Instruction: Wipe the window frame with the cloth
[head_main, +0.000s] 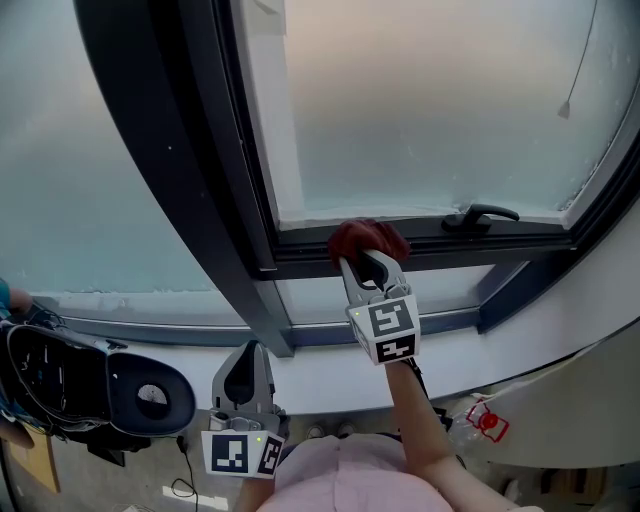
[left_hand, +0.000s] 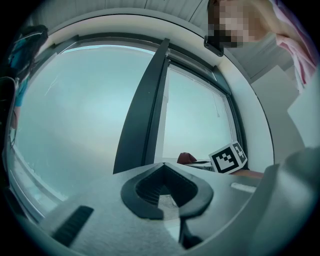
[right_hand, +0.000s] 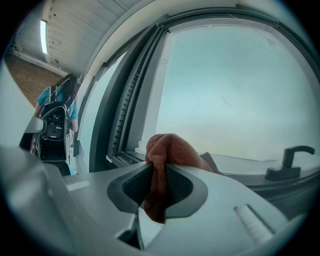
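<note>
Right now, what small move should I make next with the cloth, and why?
Probably slide the right hand-held gripper rightward along the dark lower window frame, towards the black handle. Its jaws are shut on the reddish-brown cloth near the frame's left corner, so most of that rail lies to its right.

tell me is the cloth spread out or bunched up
Bunched up: the red cloth is a crumpled wad pinched in the right tongs.

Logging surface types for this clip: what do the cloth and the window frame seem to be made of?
Cloth: soft reddish-brown fabric, perhaps microfibre or terry; fuzzy nap, bunched folds. Window frame: dark, smooth, matt, probably coated metal, though plastic can't be ruled out; straight, crisp-edged profiles.
</note>
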